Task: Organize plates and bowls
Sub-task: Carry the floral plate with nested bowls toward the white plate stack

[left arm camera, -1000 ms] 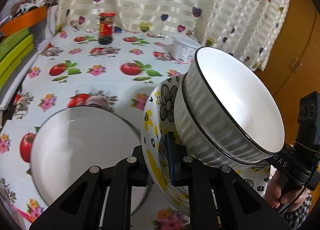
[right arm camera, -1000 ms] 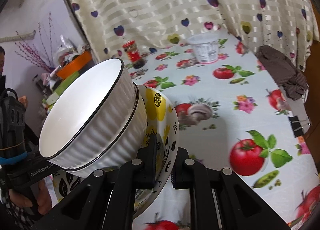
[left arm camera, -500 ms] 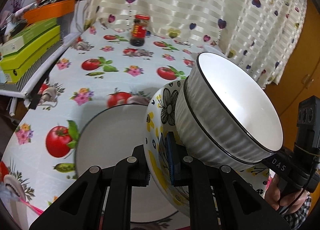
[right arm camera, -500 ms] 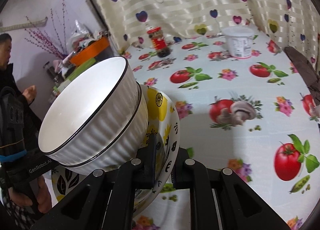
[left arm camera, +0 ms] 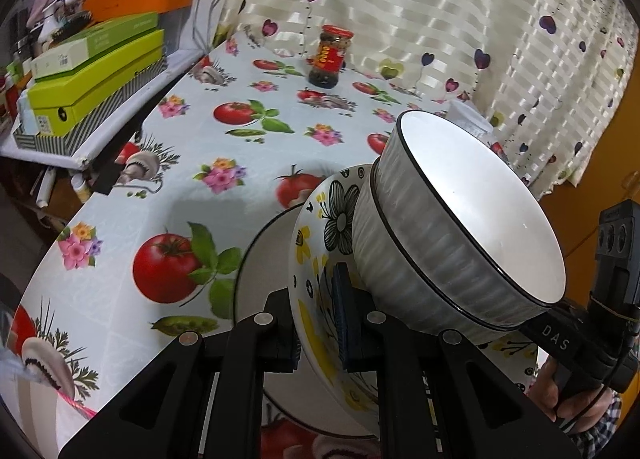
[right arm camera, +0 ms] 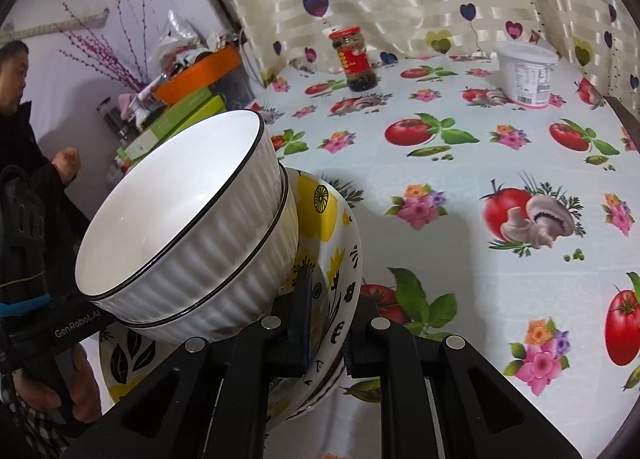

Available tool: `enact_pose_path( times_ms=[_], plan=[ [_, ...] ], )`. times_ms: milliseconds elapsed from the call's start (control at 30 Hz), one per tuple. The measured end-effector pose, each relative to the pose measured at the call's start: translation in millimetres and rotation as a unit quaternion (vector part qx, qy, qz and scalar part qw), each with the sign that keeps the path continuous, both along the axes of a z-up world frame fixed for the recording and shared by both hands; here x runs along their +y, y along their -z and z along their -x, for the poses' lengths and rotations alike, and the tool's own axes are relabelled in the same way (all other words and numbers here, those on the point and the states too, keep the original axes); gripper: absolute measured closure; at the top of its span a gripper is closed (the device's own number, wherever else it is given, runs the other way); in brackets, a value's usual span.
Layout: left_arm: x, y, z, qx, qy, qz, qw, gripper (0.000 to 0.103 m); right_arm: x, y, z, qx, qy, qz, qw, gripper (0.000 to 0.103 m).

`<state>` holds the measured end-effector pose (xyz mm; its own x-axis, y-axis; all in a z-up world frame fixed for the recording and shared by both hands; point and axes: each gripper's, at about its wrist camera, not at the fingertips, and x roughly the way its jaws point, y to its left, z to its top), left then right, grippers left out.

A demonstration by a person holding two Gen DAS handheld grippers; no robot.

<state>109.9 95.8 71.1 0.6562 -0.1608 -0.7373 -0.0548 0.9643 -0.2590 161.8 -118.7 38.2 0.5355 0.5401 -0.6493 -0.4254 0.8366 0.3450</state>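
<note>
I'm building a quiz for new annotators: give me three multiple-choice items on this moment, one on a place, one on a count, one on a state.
1. Where does the red-lidded jar stand?
A. by the curtain
B. inside a bowl
C. on the green boxes

2. How many white ribbed bowls sit nested in the flowered dish?
A. one
B. two
C. four

3. How is the left gripper?
A. wide open
B. shut on the dish's rim
C. holding the jar

Answers: 1 A, it stands at the table's far edge before the curtain; 2 B, two black rims show; 3 B, its pads pinch the flowered rim.
</note>
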Motion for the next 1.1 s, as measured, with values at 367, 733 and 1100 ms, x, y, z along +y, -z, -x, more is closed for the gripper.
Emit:
enact_pose_path(
  times_ms=[367,733,1100],
  plan=[
    [15,14,-2,0.011,-0.010,0.004,0.9999,0.091,18,9,-2,-0.001,-0.008,0.015,1.000,0.090],
    [14,20,-7,0.011,-0.004,0.002,0.9999,0.091,18,16,-5,-0.002,-0.004,0.015,1.000,0.090],
    [14,23,-5,0.003,0.002,0.008,1.0000,0.091,15,18,-8,-0.002,-0.001,-0.002,1.000,0.090]
  ],
)
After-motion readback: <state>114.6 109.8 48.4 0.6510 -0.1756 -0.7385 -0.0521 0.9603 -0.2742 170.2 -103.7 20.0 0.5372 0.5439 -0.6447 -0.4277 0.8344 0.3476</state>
